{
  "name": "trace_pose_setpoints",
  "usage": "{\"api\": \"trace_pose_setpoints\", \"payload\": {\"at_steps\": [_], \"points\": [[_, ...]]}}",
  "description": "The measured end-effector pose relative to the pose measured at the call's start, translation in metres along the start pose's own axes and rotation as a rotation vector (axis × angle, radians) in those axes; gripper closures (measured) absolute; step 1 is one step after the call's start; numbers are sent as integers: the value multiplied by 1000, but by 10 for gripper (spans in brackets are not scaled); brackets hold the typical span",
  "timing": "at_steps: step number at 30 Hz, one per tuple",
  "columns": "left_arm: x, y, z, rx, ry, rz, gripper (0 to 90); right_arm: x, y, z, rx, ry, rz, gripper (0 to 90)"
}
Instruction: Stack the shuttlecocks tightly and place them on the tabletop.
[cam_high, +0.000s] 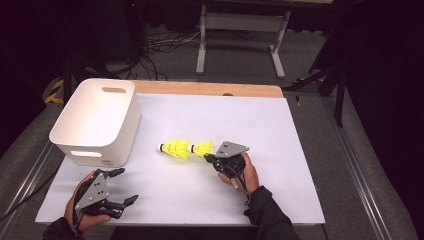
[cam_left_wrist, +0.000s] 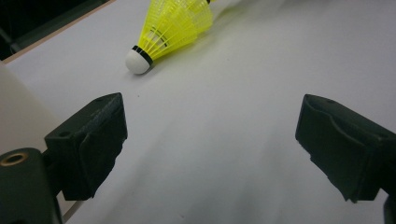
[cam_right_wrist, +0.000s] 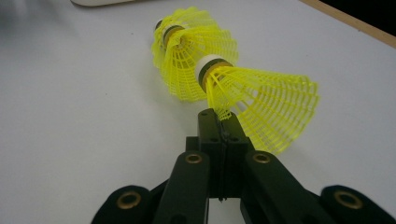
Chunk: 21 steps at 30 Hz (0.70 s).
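Right now the right gripper (cam_right_wrist: 223, 122) is clenched on the skirt edge of the near yellow plastic mesh shuttlecock (cam_right_wrist: 261, 105), whose cork nose sits inside the skirt of a second yellow shuttlecock (cam_right_wrist: 187, 51) lying on the white tabletop (cam_high: 280, 130). Likely step: stacking the two, or dragging them as a pair. Keep the push along the shared axis, low and slow, or the thin mesh buckles and the front one rolls away. Left gripper (cam_high: 122, 186) hangs released, apart, near the empty white plastic bin (cam_high: 97, 120); could steady the front cork.
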<state>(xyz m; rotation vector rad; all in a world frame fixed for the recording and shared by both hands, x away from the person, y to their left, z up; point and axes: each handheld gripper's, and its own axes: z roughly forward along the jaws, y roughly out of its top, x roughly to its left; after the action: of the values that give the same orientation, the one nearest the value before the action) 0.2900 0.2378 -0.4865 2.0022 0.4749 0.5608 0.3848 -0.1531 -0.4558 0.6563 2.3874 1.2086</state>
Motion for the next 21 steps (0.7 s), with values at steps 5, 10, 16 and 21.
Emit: {"api": "trace_pose_setpoints", "payload": {"at_steps": [5, 10, 16, 21], "points": [[0, 0, -1, 0, -2, 1, 98, 5, 5, 8, 13, 13, -5, 900], [0, 0, -1, -3, -3, -3, 98, 9, 11, 16, 28, 18, -27, 900], [-1, 0, -1, -4, -8, 1, 99, 12, 19, 24, 50, 18, -42, 900], [-1, 0, -1, -7, -8, -2, 99, 12, 24, 29, 44, 25, -34, 900]]}}
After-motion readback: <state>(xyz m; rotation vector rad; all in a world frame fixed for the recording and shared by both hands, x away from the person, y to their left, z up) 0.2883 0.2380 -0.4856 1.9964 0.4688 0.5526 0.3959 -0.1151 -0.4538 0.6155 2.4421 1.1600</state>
